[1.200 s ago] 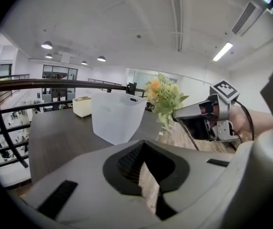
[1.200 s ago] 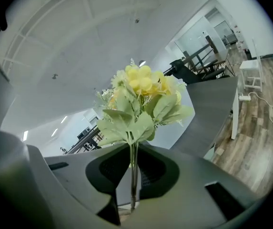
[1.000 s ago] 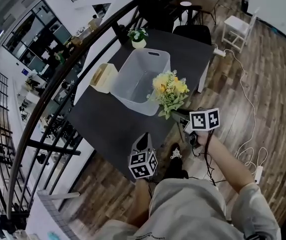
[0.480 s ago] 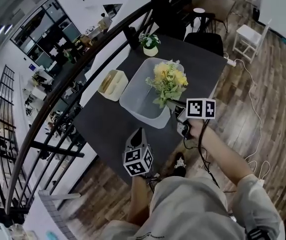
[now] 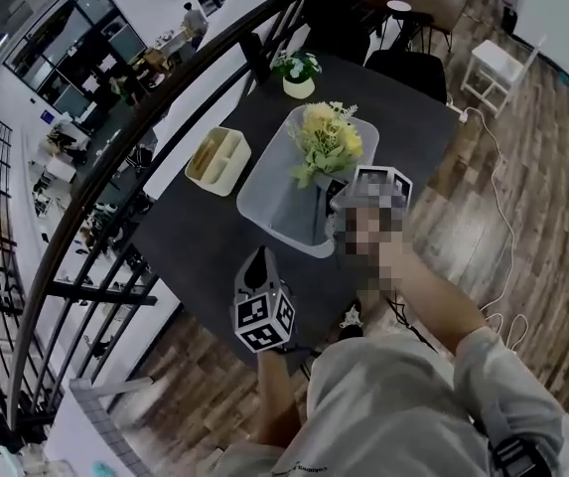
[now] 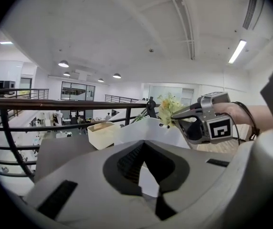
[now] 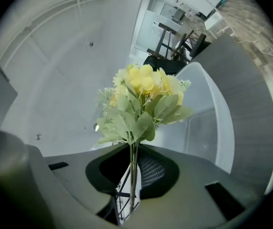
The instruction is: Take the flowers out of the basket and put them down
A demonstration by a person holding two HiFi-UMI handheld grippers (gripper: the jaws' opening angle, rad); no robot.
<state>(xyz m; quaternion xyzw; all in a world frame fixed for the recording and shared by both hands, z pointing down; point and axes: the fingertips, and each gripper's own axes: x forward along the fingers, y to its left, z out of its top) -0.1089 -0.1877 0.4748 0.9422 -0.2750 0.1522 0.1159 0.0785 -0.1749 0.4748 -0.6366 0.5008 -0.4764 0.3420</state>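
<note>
Right gripper [image 7: 132, 150]: jaws almost closed, pinched on the thin green stems [image 7: 133, 175] of the flowers [image 7: 143, 94]. The grip sits low on the stems. Leaves and yellow and cream blooms fan out just past the jaw tips.

Left gripper [image 6: 144, 144]: jaws drawn together at the tips, with a thin wedge of light behind them. Nothing held.

In the head view the bunch hangs over the basket [image 5: 282, 205], a translucent white bin. The blooms sit over the half nearer the right edge of the tabletop [image 5: 190, 241]. The left gripper view shows the flower heads above the basket rim. Whether the stem ends dip below the rim, cannot tell. The right gripper reaches in from the near right edge, close beside the basket's near end, with the person's hand behind it.

The basket stands about mid-tabletop, long axis running from the near edge toward the far corner, its near end close to the near right edge. The left gripper hovers over the near corner, apart from the basket and pointing toward it.

A beige box [image 5: 214, 159] stands just beside the basket, toward the left edge along the dark railing [image 5: 115, 182]. A small potted plant [image 5: 299, 71] stands at the far corner, apart from the basket.

Off the table there is a black chair [image 5: 403, 68] past the far right edge and a white chair [image 5: 497, 63] further out on the wood floor [image 5: 532, 217].
</note>
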